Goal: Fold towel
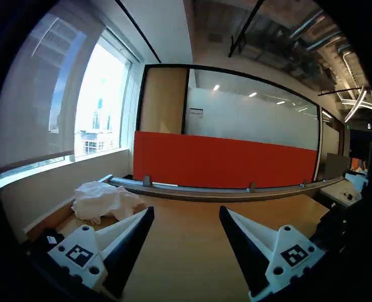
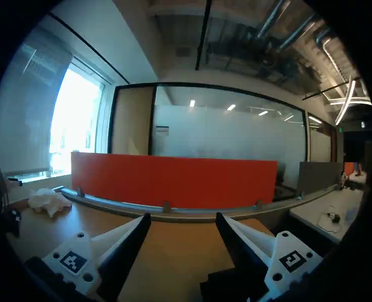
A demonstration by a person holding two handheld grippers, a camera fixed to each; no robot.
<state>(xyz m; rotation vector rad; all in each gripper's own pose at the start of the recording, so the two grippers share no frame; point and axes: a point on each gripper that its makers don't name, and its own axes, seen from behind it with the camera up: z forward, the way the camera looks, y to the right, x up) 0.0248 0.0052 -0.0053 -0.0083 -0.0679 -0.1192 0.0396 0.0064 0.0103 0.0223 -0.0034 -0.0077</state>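
The white towel (image 1: 102, 201) (image 2: 47, 200) lies in a crumpled heap on the wooden desk (image 1: 186, 251), near the left end of the orange partition (image 1: 221, 161). It sits ahead and to the left of both grippers. The left gripper (image 1: 186, 209), spread and empty, seems nearer to it than the right gripper (image 2: 182, 215), which is also spread and empty.

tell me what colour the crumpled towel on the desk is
White; the towel shows best in the left gripper view.

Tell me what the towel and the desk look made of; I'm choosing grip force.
The towel looks like soft white cloth, perhaps cotton: it lies crumpled in matte, limp folds. The desk looks like wood veneer or laminate, smooth with a faint sheen; which, I cannot tell.
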